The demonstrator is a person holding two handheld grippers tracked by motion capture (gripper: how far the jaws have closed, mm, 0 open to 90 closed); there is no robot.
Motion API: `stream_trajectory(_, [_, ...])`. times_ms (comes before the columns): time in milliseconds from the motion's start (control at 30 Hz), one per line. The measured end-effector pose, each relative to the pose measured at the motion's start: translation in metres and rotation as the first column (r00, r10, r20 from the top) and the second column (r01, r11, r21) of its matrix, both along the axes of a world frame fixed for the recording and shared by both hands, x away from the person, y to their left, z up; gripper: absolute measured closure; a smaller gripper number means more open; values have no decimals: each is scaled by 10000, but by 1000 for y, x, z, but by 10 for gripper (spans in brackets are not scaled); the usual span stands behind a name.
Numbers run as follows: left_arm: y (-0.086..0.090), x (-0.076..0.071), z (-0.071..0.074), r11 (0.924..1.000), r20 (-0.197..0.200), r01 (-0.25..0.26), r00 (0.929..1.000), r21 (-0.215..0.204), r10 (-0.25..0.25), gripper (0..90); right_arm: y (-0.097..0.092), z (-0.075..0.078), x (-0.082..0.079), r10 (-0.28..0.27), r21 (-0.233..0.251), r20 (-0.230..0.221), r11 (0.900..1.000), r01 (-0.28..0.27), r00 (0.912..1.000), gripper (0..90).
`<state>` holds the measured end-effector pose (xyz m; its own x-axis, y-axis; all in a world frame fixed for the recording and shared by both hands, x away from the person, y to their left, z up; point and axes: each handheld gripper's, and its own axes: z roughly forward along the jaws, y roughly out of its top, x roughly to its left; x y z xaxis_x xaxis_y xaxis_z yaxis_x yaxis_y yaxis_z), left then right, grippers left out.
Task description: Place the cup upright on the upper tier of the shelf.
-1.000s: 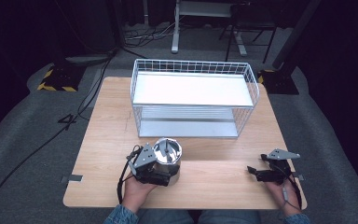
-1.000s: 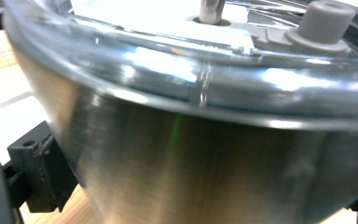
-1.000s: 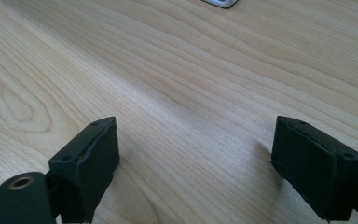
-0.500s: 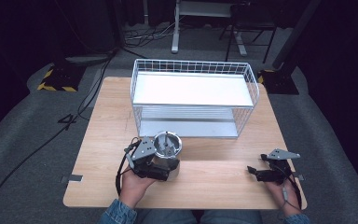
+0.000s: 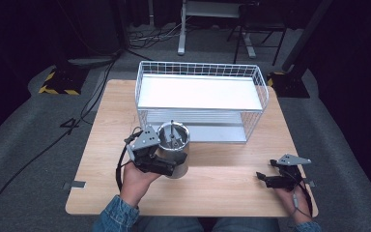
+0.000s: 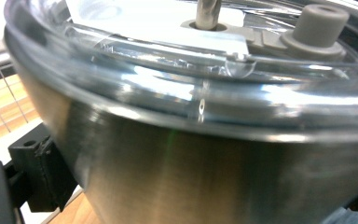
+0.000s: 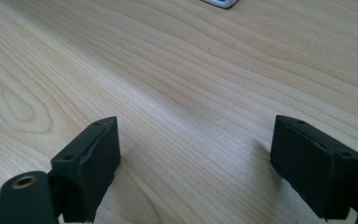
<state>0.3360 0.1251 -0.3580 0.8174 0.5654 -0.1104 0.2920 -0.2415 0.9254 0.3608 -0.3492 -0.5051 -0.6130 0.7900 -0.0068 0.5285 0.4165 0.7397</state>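
Steel pot (image 5: 173,147) with clear lid sits in the left gripper (image 5: 155,157), jaws clamped across its lower wall from the 8 o'clock side. In the left gripper view the pot wall (image 6: 205,172) crowds right up to the lens, one jaw pad (image 6: 39,170) pressed against it at lower left; lid knob (image 6: 319,23) and centre stem (image 6: 208,11) on top. Pot axis upright, maybe tipped slightly. It stands on or just over the counter (image 5: 212,188), just in front of the wire rack (image 5: 200,101).

Key relation: rack's lower shelf opening lies at 12–1 o'clock from the pot, nearly touching. My read: next move is a short push forward, pot kept upright to clear the upper shelf.

Right gripper (image 5: 270,180) rests at 3 o'clock, well apart, jaws wide, nothing between them but bare wood (image 7: 191,116). Left is the working hand.
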Motion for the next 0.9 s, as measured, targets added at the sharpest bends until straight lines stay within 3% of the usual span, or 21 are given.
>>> stream_trajectory(433, [-4,13,45,9983,289,51,9996,-577,-35,35,0,0,0,-4,12,5,10000,4,10000,170])
stream_trajectory(900, [-17,39,97,9968,785,-234,9965,-765,294,35,0,0,0,-6,15,-2,10000,6,10000,170])
